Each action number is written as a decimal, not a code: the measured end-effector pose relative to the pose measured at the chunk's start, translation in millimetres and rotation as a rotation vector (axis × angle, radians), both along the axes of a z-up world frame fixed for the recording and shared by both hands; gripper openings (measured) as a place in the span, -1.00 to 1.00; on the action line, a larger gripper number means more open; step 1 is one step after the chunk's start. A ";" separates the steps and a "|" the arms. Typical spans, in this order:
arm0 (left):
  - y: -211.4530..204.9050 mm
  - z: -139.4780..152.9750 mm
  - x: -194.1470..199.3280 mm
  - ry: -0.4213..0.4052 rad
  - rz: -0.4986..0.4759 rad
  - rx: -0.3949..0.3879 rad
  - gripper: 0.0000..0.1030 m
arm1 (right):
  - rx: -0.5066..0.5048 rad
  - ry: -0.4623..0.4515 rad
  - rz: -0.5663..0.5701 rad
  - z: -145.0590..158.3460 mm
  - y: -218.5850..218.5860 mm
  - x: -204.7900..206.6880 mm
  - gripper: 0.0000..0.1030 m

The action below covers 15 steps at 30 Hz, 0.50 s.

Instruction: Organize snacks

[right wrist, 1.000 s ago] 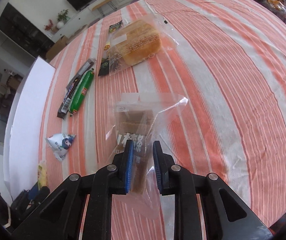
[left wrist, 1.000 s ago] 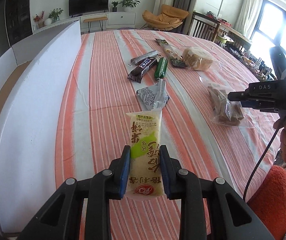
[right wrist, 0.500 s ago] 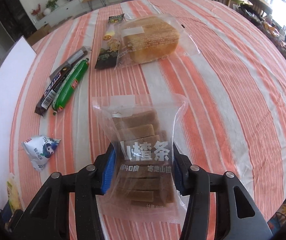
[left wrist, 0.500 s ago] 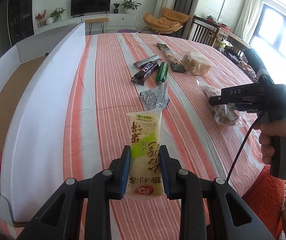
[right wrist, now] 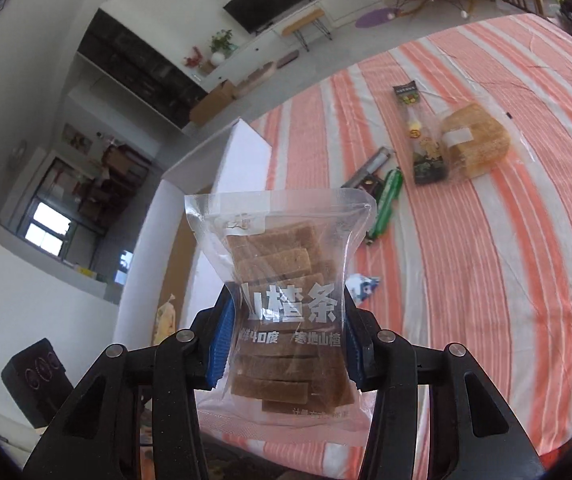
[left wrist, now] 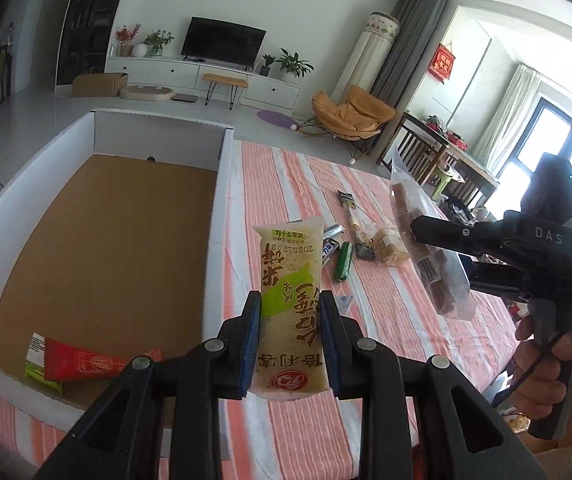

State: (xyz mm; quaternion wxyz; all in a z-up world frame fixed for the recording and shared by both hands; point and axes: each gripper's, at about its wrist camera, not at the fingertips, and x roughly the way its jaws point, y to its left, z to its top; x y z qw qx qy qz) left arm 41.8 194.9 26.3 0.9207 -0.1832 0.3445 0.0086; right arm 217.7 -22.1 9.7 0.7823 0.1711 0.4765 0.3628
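We grip the yellow-green snack pack [left wrist: 290,308] upright in our left gripper [left wrist: 290,344], its blue-padded fingers [left wrist: 250,344] clenched on the pack's lower half, lifted above the striped surface [left wrist: 386,320] just beside the white box [left wrist: 213,216]. Our right gripper [right wrist: 286,344] holds the clear bag of brown strips [right wrist: 286,280], fingers [right wrist: 217,344] pressed wider apart against its sides, also off the surface. In the box lies a red wrapper [left wrist: 81,364]. Farther along the surface rest a green stick [right wrist: 386,200], a dark bar [right wrist: 368,172] and a bread loaf [right wrist: 476,144].
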 end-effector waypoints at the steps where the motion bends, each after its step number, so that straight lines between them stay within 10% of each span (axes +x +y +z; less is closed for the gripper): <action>1: 18.6 2.5 -2.7 0.001 0.055 0.030 -0.47 | 0.015 -0.016 0.053 10.0 25.8 -3.2 -0.04; 5: 85.4 -4.8 -10.6 0.049 0.259 0.120 -0.46 | 0.022 -0.080 0.191 27.4 121.9 -13.3 -0.03; 8: 118.6 -22.3 -13.7 0.112 0.383 0.176 -0.11 | 0.011 -0.148 0.204 28.3 170.2 -11.5 0.37; 10: 129.0 -31.8 -19.4 0.131 0.423 0.168 0.32 | 0.015 -0.163 0.186 29.0 178.7 -8.1 0.58; 15: 107.5 -34.1 -22.9 0.091 0.386 0.155 0.55 | 0.002 -0.243 0.090 29.6 128.4 -6.5 0.56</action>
